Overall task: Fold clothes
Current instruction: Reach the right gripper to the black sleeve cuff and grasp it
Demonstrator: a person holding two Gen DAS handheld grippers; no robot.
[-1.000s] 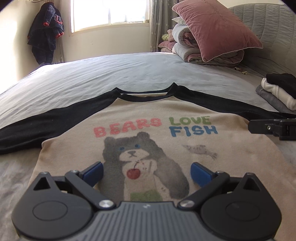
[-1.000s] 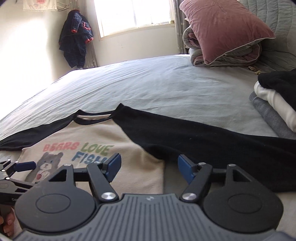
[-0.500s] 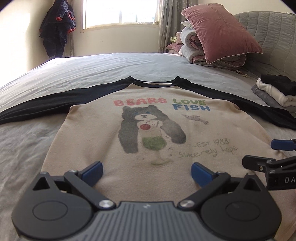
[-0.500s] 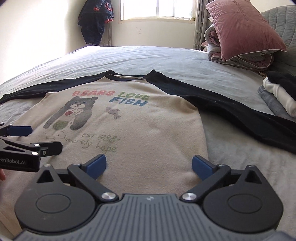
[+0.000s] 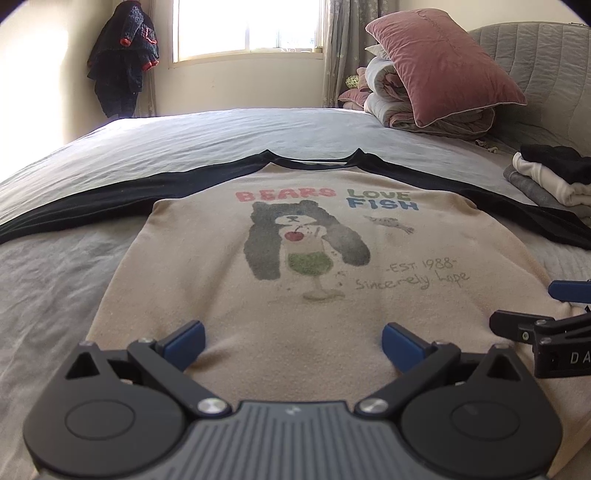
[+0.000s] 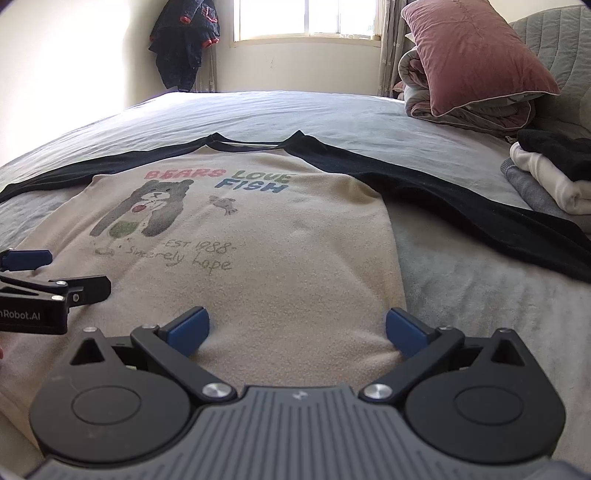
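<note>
So there's one shirt (image 5: 295,295) to deal with, a cream raglan with black sleeves, spread flat and face up on the bed (image 5: 184,147). Print reads "BEARS LOVE FISH" with one bear holding a drink, one little fish next to it, and some handwriting-style text lower down. Both sleeves are stretched out to the sides, two of them, one running off each way. The collar points toward the window (image 5: 247,26), the hem sits nearest the cameras.

Two grippers in play. The left gripper (image 5: 293,341) hangs over the hem area with its blue pads spread wide, nothing pinched between them, just shirt fabric lying underneath. The right gripper (image 6: 297,328) is the same deal over the hem's right part, close to the shirt's side edge; its jaws have just been opening and now stand as wide as they go, only flat fabric below them. Each one shows up in the other's side view, so they sit side by side, near each other.

Other stuff: one stack of folded clothes (image 6: 546,173) on the bed off to the right, three pieces as far as I can count (black on top, white, grey), just past the end of the right sleeve. One pink pillow (image 5: 443,62) leaning on a rolled-up quilt (image 5: 399,110) by the grey headboard (image 5: 546,74). One dark jacket (image 5: 122,62) hanging in the corner. Nothing sits on the shirt itself.
</note>
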